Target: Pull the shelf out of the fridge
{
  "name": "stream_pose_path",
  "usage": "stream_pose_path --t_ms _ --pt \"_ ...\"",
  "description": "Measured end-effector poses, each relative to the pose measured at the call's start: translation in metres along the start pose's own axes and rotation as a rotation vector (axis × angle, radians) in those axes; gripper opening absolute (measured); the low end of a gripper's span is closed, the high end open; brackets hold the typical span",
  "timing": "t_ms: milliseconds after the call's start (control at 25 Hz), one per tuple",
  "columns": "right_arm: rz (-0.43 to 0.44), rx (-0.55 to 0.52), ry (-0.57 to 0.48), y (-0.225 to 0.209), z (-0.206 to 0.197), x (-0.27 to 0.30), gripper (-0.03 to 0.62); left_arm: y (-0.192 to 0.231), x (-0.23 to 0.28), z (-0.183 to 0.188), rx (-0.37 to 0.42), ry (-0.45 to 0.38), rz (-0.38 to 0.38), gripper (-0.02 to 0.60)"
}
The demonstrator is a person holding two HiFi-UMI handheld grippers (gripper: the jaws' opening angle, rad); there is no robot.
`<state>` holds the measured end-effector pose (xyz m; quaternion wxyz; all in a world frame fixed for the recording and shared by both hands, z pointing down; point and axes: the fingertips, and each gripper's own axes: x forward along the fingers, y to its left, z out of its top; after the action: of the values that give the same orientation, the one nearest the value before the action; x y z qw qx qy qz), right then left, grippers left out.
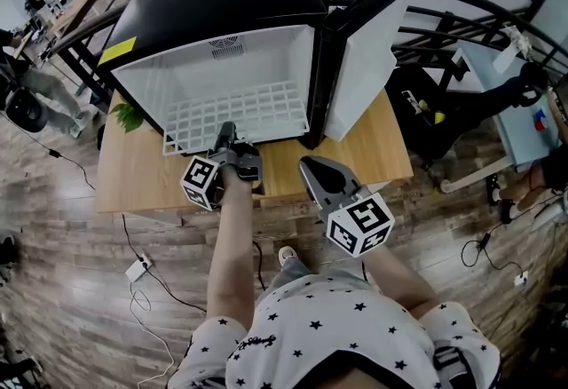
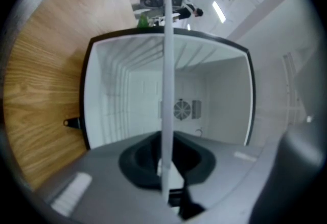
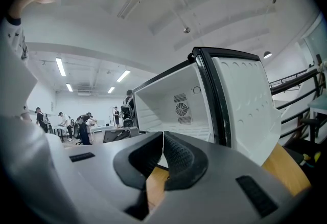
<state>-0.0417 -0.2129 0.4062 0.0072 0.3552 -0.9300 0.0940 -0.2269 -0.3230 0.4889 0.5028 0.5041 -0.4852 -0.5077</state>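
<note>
A small fridge (image 1: 213, 5) with a black top and white inside stands on the wooden table (image 1: 133, 174), its door (image 1: 364, 59) swung open to the right. The white wire shelf (image 1: 235, 116) sticks partly out of the opening, its front edge past the fridge's base. My left gripper (image 1: 227, 137) is shut on that front edge. In the left gripper view the shelf (image 2: 167, 80) runs edge-on as a thin white bar between the jaws of the left gripper (image 2: 166, 166). My right gripper (image 1: 312, 170) hovers over the table's front edge, shut and empty, jaws of the right gripper (image 3: 163, 154) touching.
Green leaves (image 1: 129, 116) show at the table's left rear corner. Cables and a power adapter (image 1: 138, 269) lie on the wood floor in front. Black railings (image 1: 461, 1) curve behind the fridge. Several people (image 3: 82, 126) stand in the far background.
</note>
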Motion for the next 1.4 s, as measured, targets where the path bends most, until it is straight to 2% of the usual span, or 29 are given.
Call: stream_pose_path --t_ms 1400 --pt "0.052 0.007 0.001 0.012 0.003 -0.035 0.021 -0.002 -0.042 -0.007 0.002 -0.023 -0.007 0.031"
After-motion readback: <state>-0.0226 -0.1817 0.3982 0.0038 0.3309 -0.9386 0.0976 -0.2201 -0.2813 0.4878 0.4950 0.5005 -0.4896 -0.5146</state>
